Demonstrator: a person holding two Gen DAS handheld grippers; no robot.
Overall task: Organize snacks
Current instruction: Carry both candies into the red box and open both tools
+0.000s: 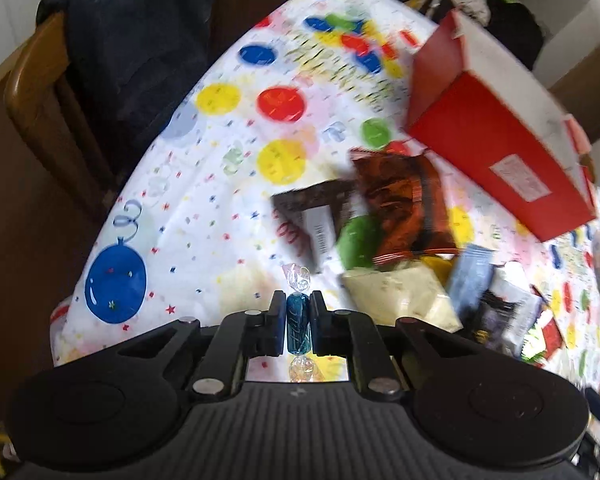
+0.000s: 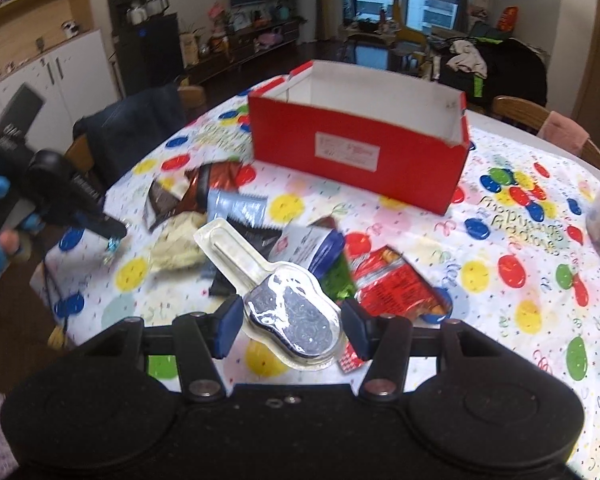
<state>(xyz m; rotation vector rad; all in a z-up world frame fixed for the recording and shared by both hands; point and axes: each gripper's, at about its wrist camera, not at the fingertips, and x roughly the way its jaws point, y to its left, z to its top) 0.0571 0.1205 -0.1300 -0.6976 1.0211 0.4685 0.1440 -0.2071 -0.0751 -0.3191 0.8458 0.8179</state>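
Note:
My left gripper (image 1: 298, 310) is shut on a blue wrapped candy (image 1: 298, 322) with clear twisted ends, held above the near table edge. It also shows in the right wrist view (image 2: 114, 240) at the far left. My right gripper (image 2: 290, 328) is shut on a clear plastic blister pack (image 2: 288, 316) with a silvery spoon-shaped snack, held above the table. The open red box (image 2: 360, 156) stands beyond it, also in the left wrist view (image 1: 496, 136). A pile of snack packets (image 2: 228, 208) lies between the grippers and the box.
The table wears a balloon-print cloth (image 1: 204, 208). A red packet (image 2: 396, 284) and a green one (image 2: 338, 276) lie by my right gripper. A chair draped with dark clothing (image 1: 112, 64) stands at the table's left. Another chair (image 2: 540, 120) is at the far right.

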